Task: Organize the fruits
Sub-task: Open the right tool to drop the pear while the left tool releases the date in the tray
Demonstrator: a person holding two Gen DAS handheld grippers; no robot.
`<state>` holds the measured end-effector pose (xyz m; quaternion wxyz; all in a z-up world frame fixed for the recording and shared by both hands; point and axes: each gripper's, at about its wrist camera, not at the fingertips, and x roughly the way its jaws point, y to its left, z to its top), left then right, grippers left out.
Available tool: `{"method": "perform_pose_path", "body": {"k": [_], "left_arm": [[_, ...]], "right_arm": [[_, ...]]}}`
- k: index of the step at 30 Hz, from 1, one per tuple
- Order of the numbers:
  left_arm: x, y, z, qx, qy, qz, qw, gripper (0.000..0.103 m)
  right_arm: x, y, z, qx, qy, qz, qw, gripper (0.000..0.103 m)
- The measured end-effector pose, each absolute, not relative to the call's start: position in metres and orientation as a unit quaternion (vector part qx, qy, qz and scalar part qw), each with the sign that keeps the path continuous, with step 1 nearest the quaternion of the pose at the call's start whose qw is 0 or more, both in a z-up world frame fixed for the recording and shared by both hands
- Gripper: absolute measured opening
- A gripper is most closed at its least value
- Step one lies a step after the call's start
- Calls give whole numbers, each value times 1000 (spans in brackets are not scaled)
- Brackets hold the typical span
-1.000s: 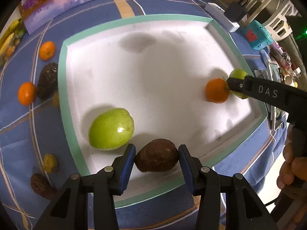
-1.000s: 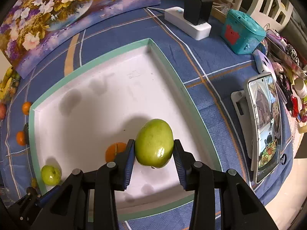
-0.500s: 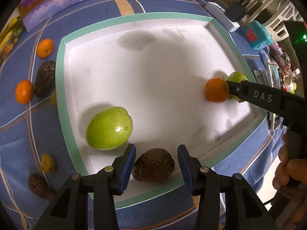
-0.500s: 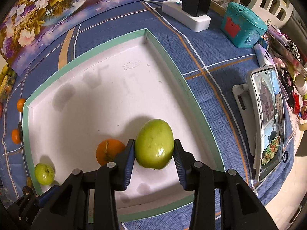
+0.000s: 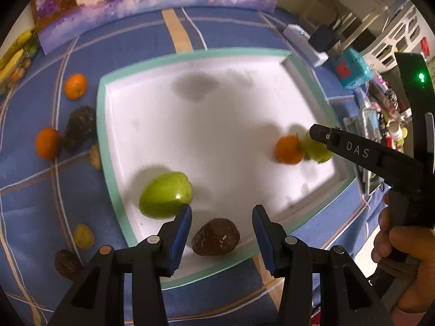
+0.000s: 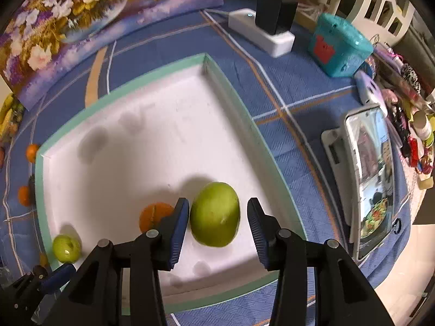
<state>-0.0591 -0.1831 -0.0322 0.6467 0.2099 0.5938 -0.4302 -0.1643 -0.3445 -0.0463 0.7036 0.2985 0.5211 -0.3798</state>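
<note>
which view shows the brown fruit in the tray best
The left wrist view. The brown fruit lies in full view on the white tray, near its front rim, between the open left tongs. The right wrist view does not show it; there the open right tongs straddle a green fruit.

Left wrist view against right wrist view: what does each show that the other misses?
Only the left wrist view shows the brown fruit lying in the tray between the open left gripper, plus a dark fruit and small yellowish ones on the cloth. Only the right wrist view shows the phone on its stand and the open right gripper either side of a green fruit. Both share the white tray, an orange inside it and the flower painting.
</note>
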Motion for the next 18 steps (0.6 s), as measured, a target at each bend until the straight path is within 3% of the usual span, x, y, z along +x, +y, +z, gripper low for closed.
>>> {"method": "perform_pose_path", "body": {"k": [18], "left_arm": [[-9,-155,8,119,580,-409,694,50]], "right_arm": [[-163,-326,22,270,450,-375,764,46]]}}
